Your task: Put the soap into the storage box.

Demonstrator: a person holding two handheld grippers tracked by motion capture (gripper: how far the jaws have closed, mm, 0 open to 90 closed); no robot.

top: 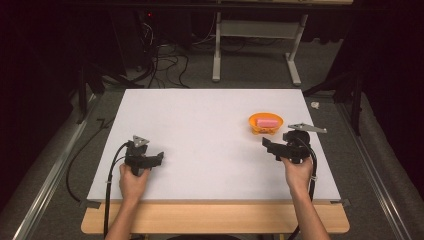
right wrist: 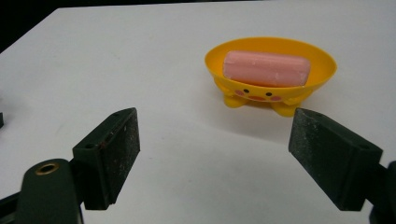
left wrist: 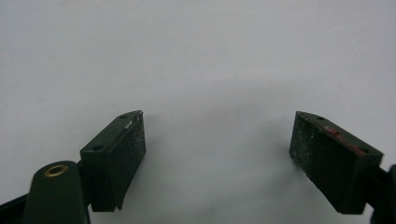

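Observation:
A yellow-orange soap dish [top: 265, 123] with a small face and feet stands on the white table at the right. In it lies a pink soap bar [top: 267, 122]. The right gripper view shows the dish [right wrist: 273, 88] and the bar [right wrist: 266, 68] just beyond my jaws, slightly right of centre. My right gripper [top: 268, 144] is open, a little in front of the dish, with nothing between its jaws [right wrist: 215, 158]. My left gripper [top: 159, 157] rests near the table's front left, open over bare table [left wrist: 217, 158].
The white table top [top: 200, 130] lies on a wooden board. Beyond its far edge are a table frame's grey legs [top: 216, 55] and floor cables [top: 165, 65]. Metal rails run along both sides on the floor.

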